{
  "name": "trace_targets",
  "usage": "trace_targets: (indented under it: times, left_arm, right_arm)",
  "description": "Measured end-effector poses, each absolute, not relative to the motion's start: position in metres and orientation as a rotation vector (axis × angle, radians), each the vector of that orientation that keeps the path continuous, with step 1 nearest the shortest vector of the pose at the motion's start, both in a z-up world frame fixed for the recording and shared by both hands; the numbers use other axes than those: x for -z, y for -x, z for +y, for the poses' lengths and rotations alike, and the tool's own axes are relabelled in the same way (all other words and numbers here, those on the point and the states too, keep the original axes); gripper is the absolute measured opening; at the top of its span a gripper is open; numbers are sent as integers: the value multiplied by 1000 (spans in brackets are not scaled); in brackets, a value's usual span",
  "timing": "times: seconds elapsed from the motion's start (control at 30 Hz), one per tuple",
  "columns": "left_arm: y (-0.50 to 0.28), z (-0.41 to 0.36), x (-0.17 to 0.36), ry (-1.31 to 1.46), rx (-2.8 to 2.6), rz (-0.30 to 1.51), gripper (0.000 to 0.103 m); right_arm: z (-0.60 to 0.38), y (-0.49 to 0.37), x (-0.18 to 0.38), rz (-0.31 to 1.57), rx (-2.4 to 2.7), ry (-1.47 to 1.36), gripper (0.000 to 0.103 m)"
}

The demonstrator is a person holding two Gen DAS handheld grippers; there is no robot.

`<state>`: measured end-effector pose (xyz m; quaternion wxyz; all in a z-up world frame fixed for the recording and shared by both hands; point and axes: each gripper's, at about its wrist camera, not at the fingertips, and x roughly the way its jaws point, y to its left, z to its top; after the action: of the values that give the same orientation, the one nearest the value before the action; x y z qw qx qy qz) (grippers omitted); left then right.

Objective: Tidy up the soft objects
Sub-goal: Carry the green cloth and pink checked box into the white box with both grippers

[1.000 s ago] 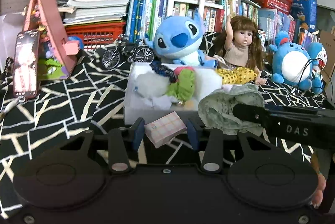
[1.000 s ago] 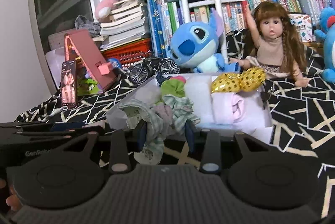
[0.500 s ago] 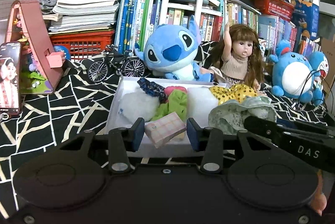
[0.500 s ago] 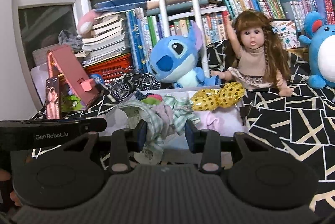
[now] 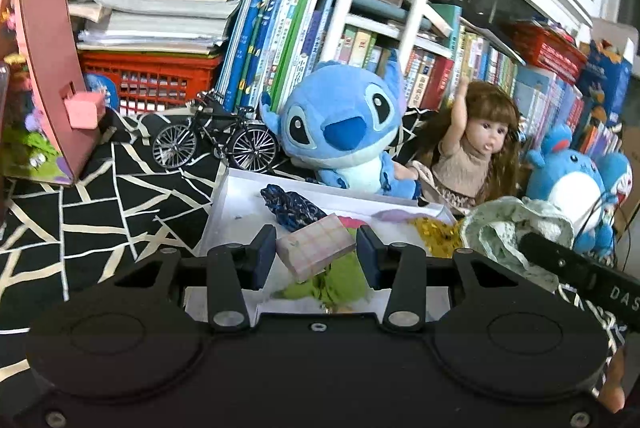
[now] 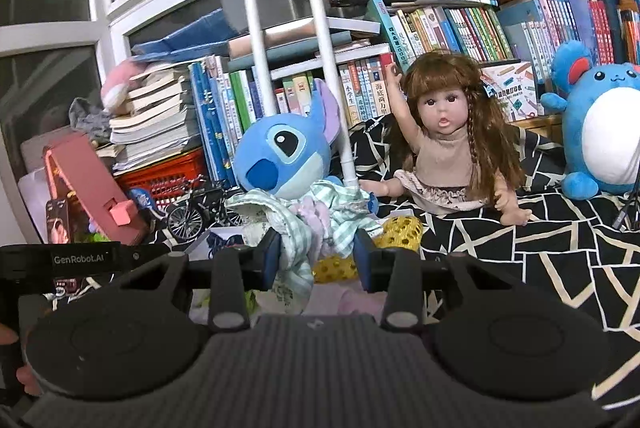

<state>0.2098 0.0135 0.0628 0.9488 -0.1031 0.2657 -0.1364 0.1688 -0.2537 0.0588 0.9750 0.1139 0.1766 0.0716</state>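
above the white box (image 5: 224,203), left tongs (image 5: 316,254) clamp a pink pad (image 5: 316,252), right tongs (image 6: 316,258) green cloth (image 6: 296,228).

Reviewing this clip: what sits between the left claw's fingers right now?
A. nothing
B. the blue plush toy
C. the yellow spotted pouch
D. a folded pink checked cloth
D: in the left wrist view the left claw is closed on a folded pink checked cloth, carried above the white tray.
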Motion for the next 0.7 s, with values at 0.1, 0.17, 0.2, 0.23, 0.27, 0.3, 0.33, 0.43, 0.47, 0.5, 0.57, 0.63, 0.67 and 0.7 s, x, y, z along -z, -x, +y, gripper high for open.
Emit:
trace_targets:
  times: [0.1,0.17,0.2,0.23,0.27,0.3,0.33,0.43,0.47,0.5,0.57,0.63,0.67,0.7]
  left_arm:
    - [-224,17,-59,252,284,580,42]
    - [-227,15,-54,253,295,591,42]
    - [-227,13,-52,243,300,595,42]
    - [-227,10,-49,232,305,598,42]
    - [-226,6,-47,220,312,601,42]
    - [-225,3,-44,210,318,604,42]
    - [-226,0,-42,199,324,608,42]
    - [-225,-9,-38,177,335,614,42]
    - [-225,-11,-36,172,337,616,42]
    - [-225,-12,-35,168,340,617,42]
    - [-226,-15,-32,163,341,624,42]
    - [-228,-16,-30,159,336,629,42]
    - [-230,-17,-28,159,331,634,42]
    - [-231,-17,-26,161,325,639,42]
  right_arm:
    - [-254,-175,-55,373,-147,-239,43]
    - [-253,-177,-51,381,-138,-228,43]
    - [-252,-179,-48,385,-128,-224,43]
    - [-253,-179,-47,386,-117,-222,43]
    - [-254,-180,-45,386,-104,-221,43]
    - [-255,-180,-43,382,-91,-220,43]
    - [-257,-180,-43,375,-75,-219,43]
    - [-264,-179,-45,332,-26,-213,43]
    - [-265,-179,-46,319,-12,-207,43]
    - [-267,-180,-48,314,-4,-202,43]
    - [-270,-185,-48,329,-9,-203,43]
    - [-269,-191,-44,357,-18,-201,43]
    - [-268,-193,-41,371,-22,-199,43]
    - [-266,-194,-38,385,-28,-204,43]
